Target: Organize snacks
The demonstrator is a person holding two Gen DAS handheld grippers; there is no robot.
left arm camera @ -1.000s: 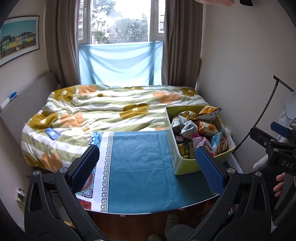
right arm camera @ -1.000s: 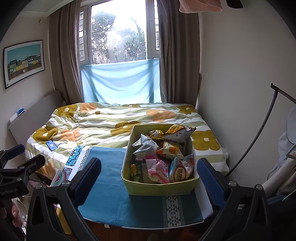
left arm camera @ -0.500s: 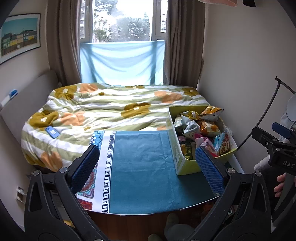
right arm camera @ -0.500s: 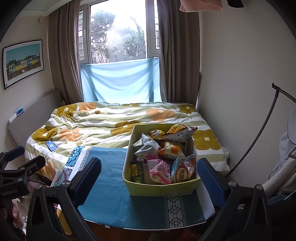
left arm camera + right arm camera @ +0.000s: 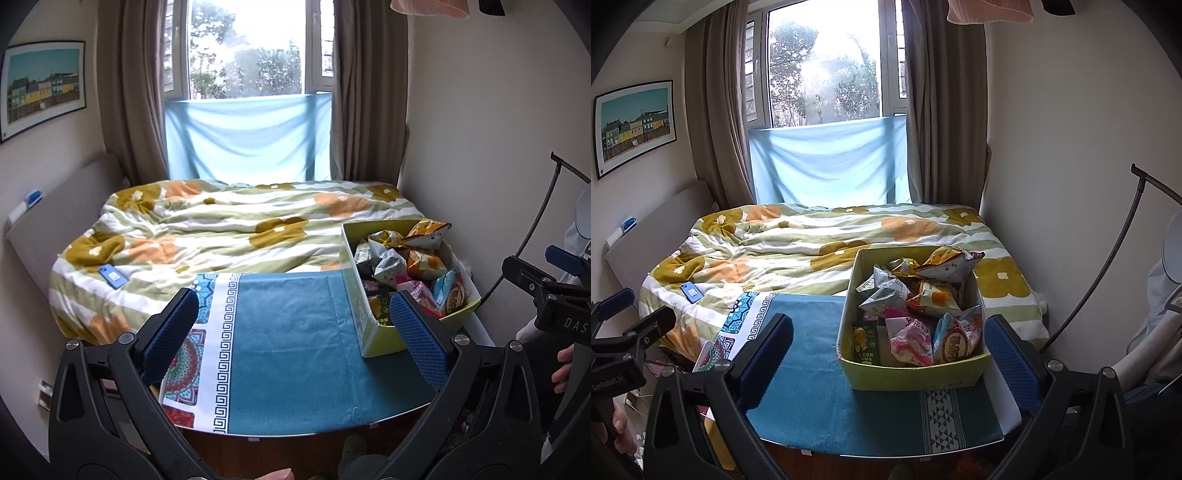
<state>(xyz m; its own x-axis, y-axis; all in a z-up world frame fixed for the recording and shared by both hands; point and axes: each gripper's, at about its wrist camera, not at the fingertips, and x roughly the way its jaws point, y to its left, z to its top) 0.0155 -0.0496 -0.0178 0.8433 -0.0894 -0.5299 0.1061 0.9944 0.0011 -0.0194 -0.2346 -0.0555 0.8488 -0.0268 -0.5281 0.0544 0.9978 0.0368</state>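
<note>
A yellow-green cardboard box (image 5: 916,376) (image 5: 373,332) full of loose snack packets (image 5: 923,306) (image 5: 410,258) stands on the right part of a small table under a teal cloth (image 5: 295,332) (image 5: 820,387). My left gripper (image 5: 295,332) hangs open over the teal cloth, left of the box, with nothing between its blue pads. My right gripper (image 5: 886,354) is open too, held in front of the box with its fingers either side of it and well short of it. Each gripper shows at the edge of the other's view.
Behind the table is a bed with a flowered quilt (image 5: 229,229), a blue phone (image 5: 112,276) lying on its left side. A wall is close on the right, with a black curved stand (image 5: 1108,266) and a fan. Curtains and a window are at the back.
Both views have crept slightly forward and up, so the table and box sit a little lower and nearer. Both grippers have stayed open and nothing was taken hold of.
</note>
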